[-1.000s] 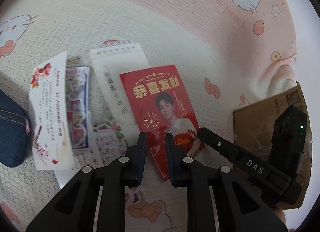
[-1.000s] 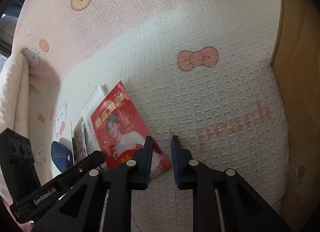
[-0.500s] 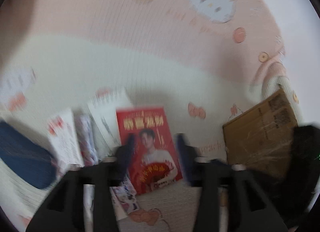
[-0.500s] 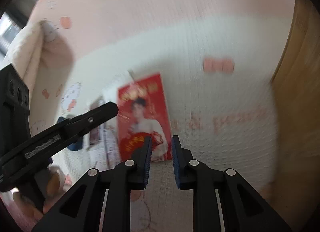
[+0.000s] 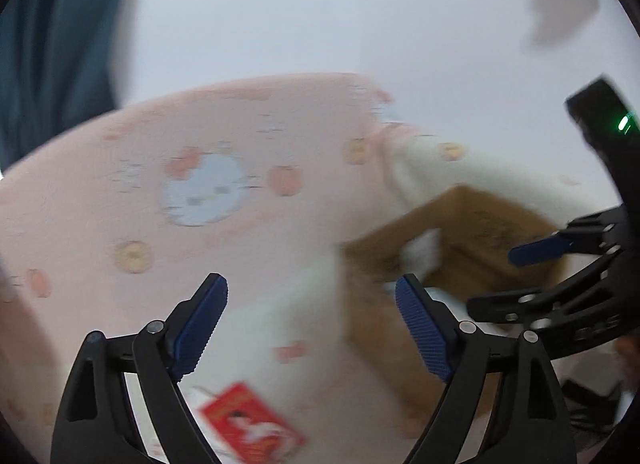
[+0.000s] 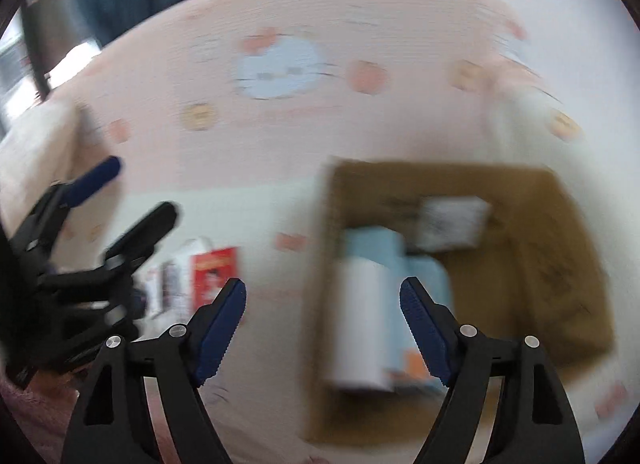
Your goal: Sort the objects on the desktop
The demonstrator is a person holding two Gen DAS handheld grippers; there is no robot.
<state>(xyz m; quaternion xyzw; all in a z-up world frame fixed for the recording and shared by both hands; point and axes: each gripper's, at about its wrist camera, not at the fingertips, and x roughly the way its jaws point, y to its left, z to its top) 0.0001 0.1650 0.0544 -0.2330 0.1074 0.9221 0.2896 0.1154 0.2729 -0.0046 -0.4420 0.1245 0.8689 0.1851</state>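
Observation:
Both views are motion-blurred. My left gripper is open and empty, raised well above the pink-and-cream blanket. The red card with a portrait lies on the blanket below it, between its arms. My right gripper is open and empty, high over the left wall of an open cardboard box. The box holds a white item and a light blue item. The red card and white papers beside it lie left of the box. The box also shows in the left wrist view.
The Hello Kitty blanket covers the surface. The other gripper shows at the right edge of the left wrist view and at the left of the right wrist view. A dark blue curtain hangs at the back left.
Both grippers have opened wide and lifted up and back from the red card. The views have swung up toward the box and the wall. The card stays on the blanket.

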